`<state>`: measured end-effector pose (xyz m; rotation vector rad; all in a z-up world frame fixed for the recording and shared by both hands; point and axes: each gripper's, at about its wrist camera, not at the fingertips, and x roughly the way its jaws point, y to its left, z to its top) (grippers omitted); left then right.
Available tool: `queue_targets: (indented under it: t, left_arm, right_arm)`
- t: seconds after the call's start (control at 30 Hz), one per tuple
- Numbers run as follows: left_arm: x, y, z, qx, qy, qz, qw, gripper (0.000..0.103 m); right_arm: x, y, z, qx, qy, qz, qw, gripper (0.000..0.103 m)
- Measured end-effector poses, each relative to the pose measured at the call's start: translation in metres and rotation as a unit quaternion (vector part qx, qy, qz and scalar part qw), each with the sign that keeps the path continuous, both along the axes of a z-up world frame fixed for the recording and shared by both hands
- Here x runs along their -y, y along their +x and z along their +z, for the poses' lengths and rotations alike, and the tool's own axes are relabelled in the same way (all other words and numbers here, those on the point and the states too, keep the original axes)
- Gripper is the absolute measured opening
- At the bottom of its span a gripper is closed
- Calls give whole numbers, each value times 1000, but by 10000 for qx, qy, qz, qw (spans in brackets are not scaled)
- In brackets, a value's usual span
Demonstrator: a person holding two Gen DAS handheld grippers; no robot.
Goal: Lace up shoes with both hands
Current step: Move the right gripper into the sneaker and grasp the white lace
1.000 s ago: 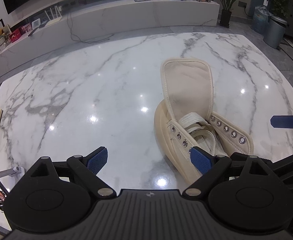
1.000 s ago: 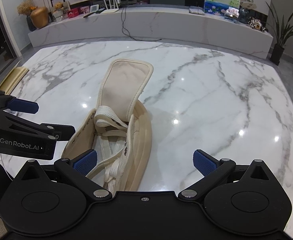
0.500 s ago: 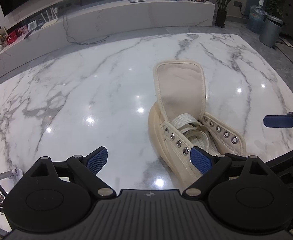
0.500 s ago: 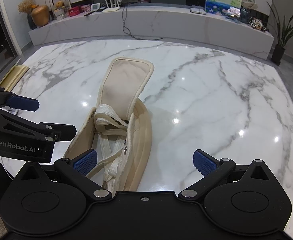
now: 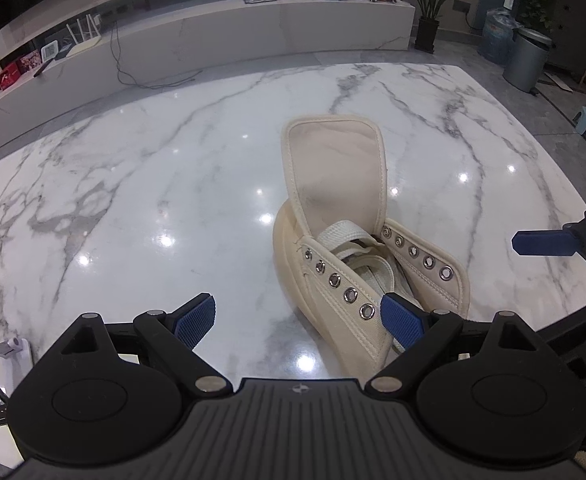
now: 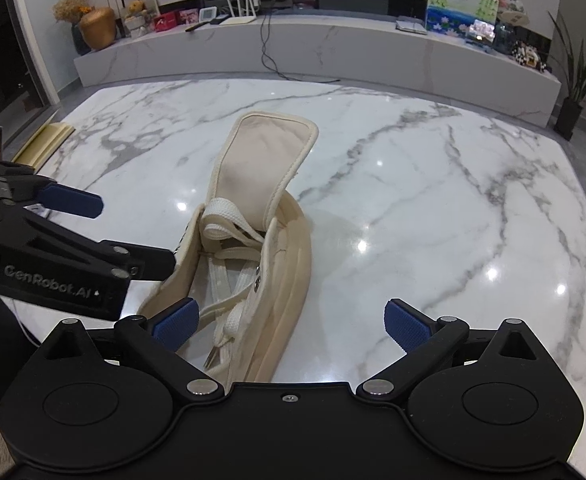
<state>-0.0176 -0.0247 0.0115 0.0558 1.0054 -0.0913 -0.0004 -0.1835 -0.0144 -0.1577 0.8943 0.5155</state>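
Nearer now, cream shoe (image 5: 335, 280) gapes, laces (image 6: 229, 220) loose.

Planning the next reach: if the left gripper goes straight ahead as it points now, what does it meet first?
Probably the bare marble table. The left gripper aims just left of the shoe, whose eyelet flap sits by its right finger; depth is uncertain.
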Motion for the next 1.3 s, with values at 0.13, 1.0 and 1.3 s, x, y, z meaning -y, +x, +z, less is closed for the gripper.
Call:
queue_targets:
  t: [0.13,1.0,1.3]
  left_arm:
    - [0,1,-3,-54,-87,-59,9999,71]
    - [-9,-1,-4,-318,-355,-258,9985,46]
    - [-13,1,-3,-290,-411,-241,9984,48]
  right_arm:
    - [0,-4,1,59,-15,107,9999,97]
    - [-28,-27,4,410,-226,1472,9880,47]
    - [-42,-13,-9,120,-314,1311,9908,48]
